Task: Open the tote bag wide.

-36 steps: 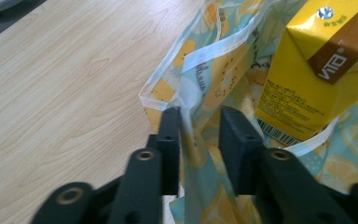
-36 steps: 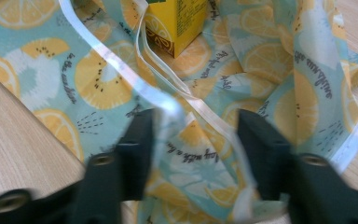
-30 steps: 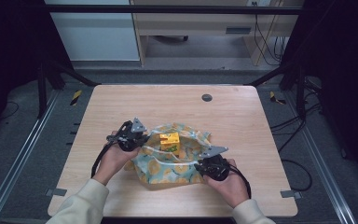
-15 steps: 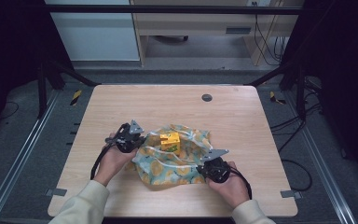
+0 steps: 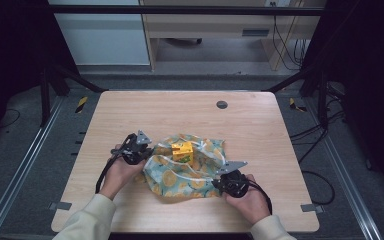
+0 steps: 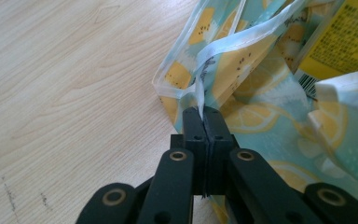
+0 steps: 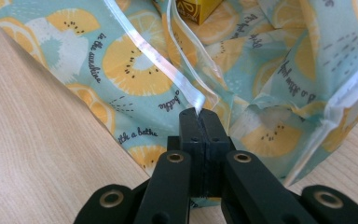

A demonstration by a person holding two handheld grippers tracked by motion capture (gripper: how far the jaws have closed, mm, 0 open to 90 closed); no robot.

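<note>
1. The black fingers of the left gripper are clenched on the clear plastic rim of the pale-blue lemon-print zip bag at its left edge; in the left gripper view a thin strip of that rim rises from between the closed tips.
2. The black fingers of the right gripper are likewise clenched on the bag's transparent zip strip, at the near right side.
3. The bag lies crumpled on the light wooden desk, nearer the person's edge than the far one (its mouth faces up and gapes between the two grips).
4. Bare desk stretches behind the bag and to both sides; a small dark round grommet sits well apart, near the far edge.
5. Inside the bag stands a yellow printed carton, its top showing above the folds, between the two grippers.
</note>
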